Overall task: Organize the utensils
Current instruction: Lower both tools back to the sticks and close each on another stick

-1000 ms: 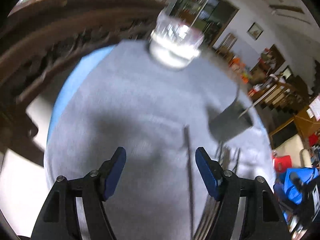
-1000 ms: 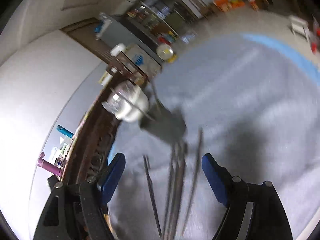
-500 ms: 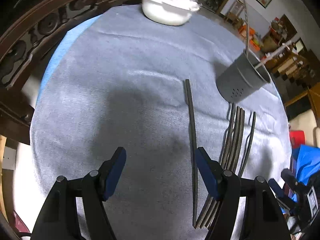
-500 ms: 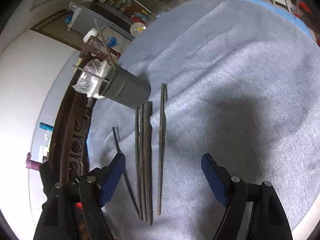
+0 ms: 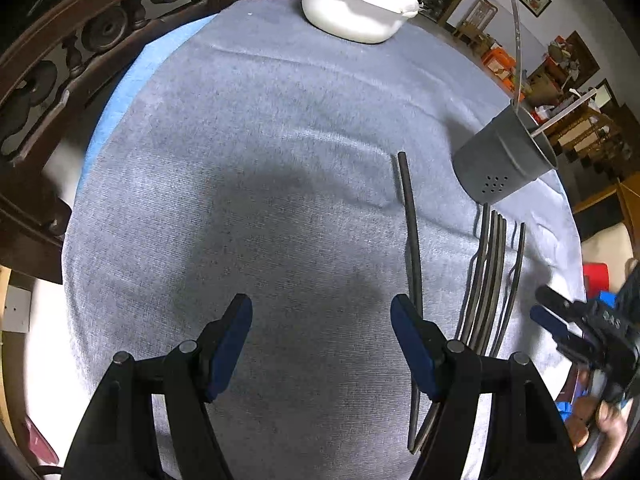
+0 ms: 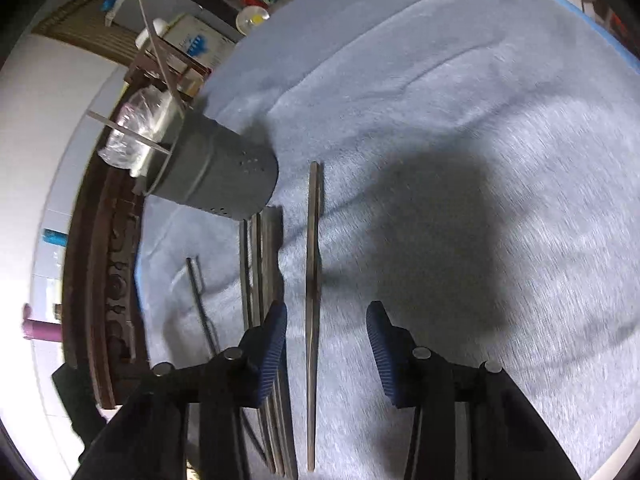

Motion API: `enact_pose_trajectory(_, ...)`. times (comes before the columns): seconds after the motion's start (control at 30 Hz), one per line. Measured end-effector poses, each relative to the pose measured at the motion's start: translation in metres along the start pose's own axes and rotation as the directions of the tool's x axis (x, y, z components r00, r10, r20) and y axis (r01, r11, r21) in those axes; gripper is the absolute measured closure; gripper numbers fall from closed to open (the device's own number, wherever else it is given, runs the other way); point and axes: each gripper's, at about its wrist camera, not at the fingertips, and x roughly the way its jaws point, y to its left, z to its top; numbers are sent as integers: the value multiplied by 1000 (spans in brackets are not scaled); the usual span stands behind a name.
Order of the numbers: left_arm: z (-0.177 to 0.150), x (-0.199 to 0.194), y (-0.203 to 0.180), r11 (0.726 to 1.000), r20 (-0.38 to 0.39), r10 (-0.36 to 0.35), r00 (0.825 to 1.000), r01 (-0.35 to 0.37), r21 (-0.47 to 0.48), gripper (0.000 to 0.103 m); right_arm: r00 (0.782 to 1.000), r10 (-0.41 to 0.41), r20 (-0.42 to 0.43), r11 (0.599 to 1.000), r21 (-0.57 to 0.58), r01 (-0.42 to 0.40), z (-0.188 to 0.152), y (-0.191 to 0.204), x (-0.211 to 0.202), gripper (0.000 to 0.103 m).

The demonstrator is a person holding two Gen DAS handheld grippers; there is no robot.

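The left gripper [image 5: 321, 350] hovers over the grey cloth [image 5: 260, 200] that covers the tabletop, its blue-padded fingers [image 5: 234, 344] spread wide with nothing between them; the right gripper [image 6: 326, 354] hangs low over the same cloth, its fingers [image 6: 274, 348] also apart and empty, straddling a pair of dark chopsticks [image 6: 313, 300] that lie flat and point away toward the far edge. Just to the left of that pair lies a bundle of more dark chopsticks [image 6: 266, 264], touching one another; further left a single thin stick [image 6: 200, 300] lies apart. A grey perforated utensil holder [image 6: 218, 178] stands at the far end of the bundle, with two pale chopsticks [image 6: 158, 56] leaning out of its mouth. Seen from the left wrist, a white bowl [image 5: 352, 16] covered with clear plastic sits at the far side of the cloth, well apart from the holder; a carved dark wooden rail [image 5: 80, 48] curves along the left.
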Motion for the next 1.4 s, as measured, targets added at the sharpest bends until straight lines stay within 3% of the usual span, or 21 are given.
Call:
enact_pose_trajectory(0.3,2,3,16,999,-22,-12,1000,11,-35,31,987,-145,-62,988,-64,141,16,26,30,67)
enact_pose_trajectory(0.43,6,5,20,999,-28,-5,1000,3,-45,31,973,-213,-82,971,-123,203,20,38,40,86)
enact_pose_trajectory(0.53,8,9,9,1000,-41,8,999,-9,-28,31,956,-280,-92,941,-221,254,22,53,48,92)
enact_pose_trajectory(0.77,25,8,-15,999,-57,43,997,-42,26,31,916,-379,-129,867,-396,303,35,66,54,97)
enact_pose_trajectory(0.83,33,10,-23,999,-67,46,997,-44,31,31,912,-381,-149,865,-407,294,41,63,57,97)
enact_pose_trajectory(1.1,54,36,-42,997,-173,76,982,-72,33,31,930,-325,-171,885,-401,235,47,53,58,96)
enact_pose_trajectory(1.4,67,58,-81,995,-247,97,964,-90,38,44,936,-297,-188,890,-410,200,52,45,53,95)
